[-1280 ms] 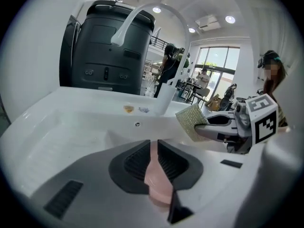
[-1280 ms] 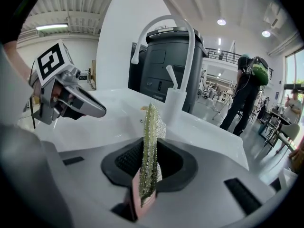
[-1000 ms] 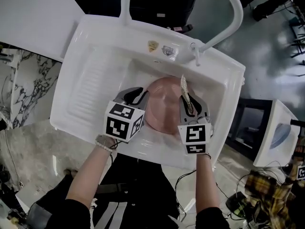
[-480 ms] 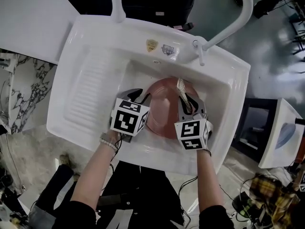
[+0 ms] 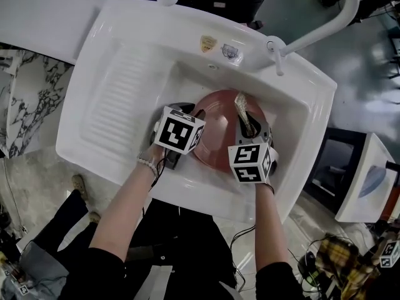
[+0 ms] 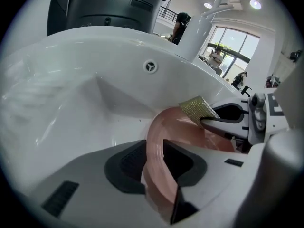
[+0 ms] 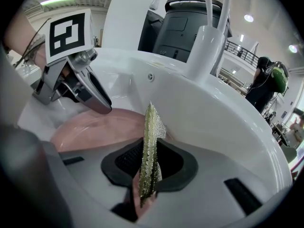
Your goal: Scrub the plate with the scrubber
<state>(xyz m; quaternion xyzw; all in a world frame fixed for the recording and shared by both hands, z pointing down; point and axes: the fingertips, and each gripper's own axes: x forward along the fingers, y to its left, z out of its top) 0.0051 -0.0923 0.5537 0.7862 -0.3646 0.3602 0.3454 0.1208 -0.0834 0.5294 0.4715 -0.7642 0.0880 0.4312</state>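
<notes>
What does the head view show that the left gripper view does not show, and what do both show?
Only the head view: the person's forearms, a beaded bracelet, and the marker cube of the left gripper. Only the left gripper view: that gripper's jaws stand apart, having just been opening, with the rim of the pink plate between them. Both: that plate in the white sink, and the right gripper shut on the scrubber.
</notes>
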